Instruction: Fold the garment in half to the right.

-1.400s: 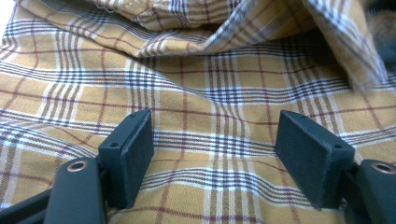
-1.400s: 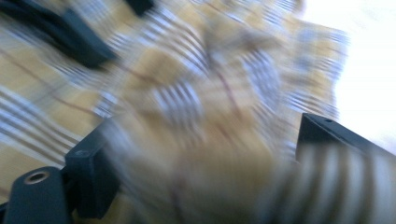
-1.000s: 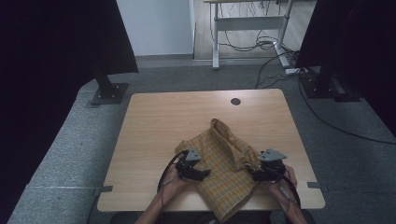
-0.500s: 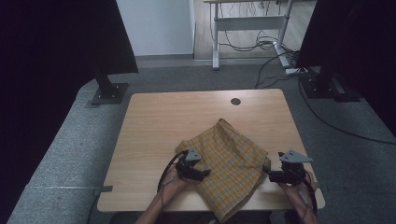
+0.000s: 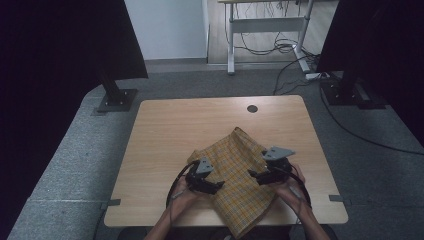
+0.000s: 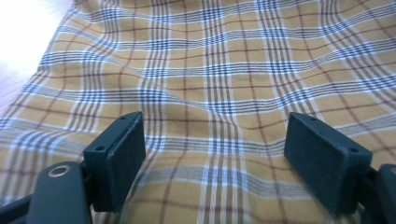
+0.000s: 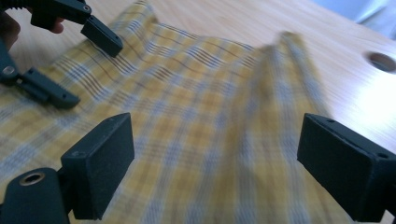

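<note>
Two hand-held grippers work one plaid cloth (image 5: 235, 175), which lies rumpled on the near half of the wooden table (image 5: 175, 125), its near corner hanging over the table's front edge.

High view: both forearms come in from the bottom edge, hands wrapped round the gripper bodies. The left gripper (image 5: 216, 186) sits low at the cloth's left side, jaws aimed inward across the fabric. The right gripper (image 5: 253, 175) is over the cloth's right part, jaws aimed back toward the left one, grey plate on top. The cloth's far corner rises in a fold beyond both tools. A round cable hole (image 5: 252, 108) lies in the tabletop well past them. Jaw gaps too small to read here.

Left gripper view: the left gripper (image 6: 215, 154) looks down close onto the weave, jaws spread wide and just been opening; fabric lies flat under and ahead of the pads (image 6: 123, 156), nothing pinched. Shows check pattern and soft wrinkles in detail, which the high view can't.

Right gripper view: the right gripper (image 7: 215, 163) has jaws spread wide, cloth beneath and ahead, blurred, not gripped. Farther off to its upper left, the left gripper (image 7: 88, 67) shows with jaws apart above the cloth's edge, a fingertip behind it. The raised fold stands ahead, w/ the cable hole beyond at right.
</note>
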### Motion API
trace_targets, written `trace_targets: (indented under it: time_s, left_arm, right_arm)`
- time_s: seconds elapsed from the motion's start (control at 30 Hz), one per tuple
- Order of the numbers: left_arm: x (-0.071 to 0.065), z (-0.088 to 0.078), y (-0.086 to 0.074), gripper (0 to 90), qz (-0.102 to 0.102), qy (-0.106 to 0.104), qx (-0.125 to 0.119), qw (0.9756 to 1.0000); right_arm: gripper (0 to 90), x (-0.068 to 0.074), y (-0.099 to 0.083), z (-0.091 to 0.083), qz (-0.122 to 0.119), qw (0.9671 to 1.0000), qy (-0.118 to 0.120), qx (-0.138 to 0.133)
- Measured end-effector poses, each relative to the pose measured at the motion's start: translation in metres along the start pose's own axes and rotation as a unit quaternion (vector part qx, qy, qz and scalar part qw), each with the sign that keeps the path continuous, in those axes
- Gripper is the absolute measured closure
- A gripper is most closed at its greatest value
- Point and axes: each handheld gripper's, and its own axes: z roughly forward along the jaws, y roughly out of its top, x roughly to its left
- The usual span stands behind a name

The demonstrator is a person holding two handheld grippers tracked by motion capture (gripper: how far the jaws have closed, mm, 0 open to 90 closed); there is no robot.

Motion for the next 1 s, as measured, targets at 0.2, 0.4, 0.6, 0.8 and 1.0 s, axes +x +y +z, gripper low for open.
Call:
trace_targets:
  time_s: [0.2, 0.4, 0.6, 0.8, 1.0]
  left_arm:
    - [0.005, -0.002, -0.01, 20.0, -0.025, -0.001, -0.004, 0.9997]
    - [0.003, 0.002, -0.013, 20.0, -0.026, 0.003, 0.002, 0.9996]
    - [0.005, 0.005, -0.015, 20.2, -0.04, -0.006, 0.0, 0.9992]
    - [0.007, 0.006, -0.017, 20.2, -0.053, -0.014, -0.004, 0.9985]
    - [0.008, -0.006, -0.012, 18.9, -0.042, -0.004, -0.024, 0.9988]
  right_arm:
    - [9.3, -0.005, 0.021, 0.057, -0.012, 0.9984, 0.048, 0.029]
    - [10.1, -0.022, 0.012, 0.096, -0.002, 0.995, 0.05, 0.086]
    - [13.6, -0.041, -0.004, 0.094, 0.039, 0.9947, 0.065, 0.07]
    - [19.8, -0.051, -0.015, 0.086, 0.051, 0.9951, 0.072, 0.044]
    - [13.9, -0.046, -0.009, 0.068, 0.033, 0.9974, 0.059, 0.025]
